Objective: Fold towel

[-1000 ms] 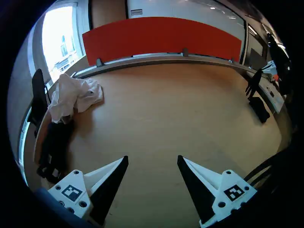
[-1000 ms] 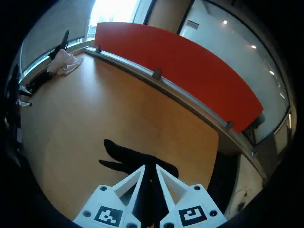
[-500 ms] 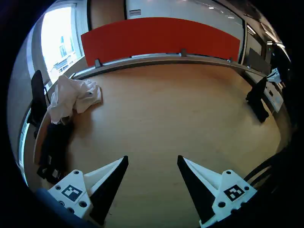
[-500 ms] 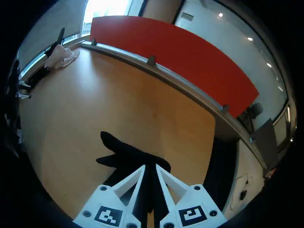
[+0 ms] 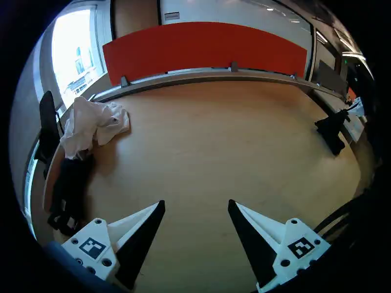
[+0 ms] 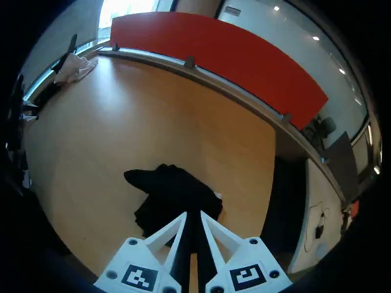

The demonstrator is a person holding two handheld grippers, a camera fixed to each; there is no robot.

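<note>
Pinches a black towel (image 6: 171, 193) between the almost closed fingers of the right gripper (image 6: 193, 215), with a dark strip of the cloth running up the narrow gap between them. Lets the rest of that towel slump in a crumpled heap on the wooden table (image 6: 112, 122), touching the fingertips and spreading just ahead of them, with one corner poking out to their left. Puts the same towel, in the left gripper view, well ahead and far to the right of the left gripper (image 5: 195, 201), as a small dark bundle near the table's right edge. Holds the left gripper's fingers spread wide above bare wood, touching nothing. Finds a rumpled white cloth (image 5: 95, 124) far ahead and to the left of both grippers, at the table's far left corner, with a dark bundle (image 5: 68, 185) below it at the table edge, too dim to identify. Backs the table's far edge with a long red partition panel (image 5: 205, 46). Sets a black chair (image 5: 49, 127) and a bright window (image 5: 73, 53) beyond the white cloth.
</note>
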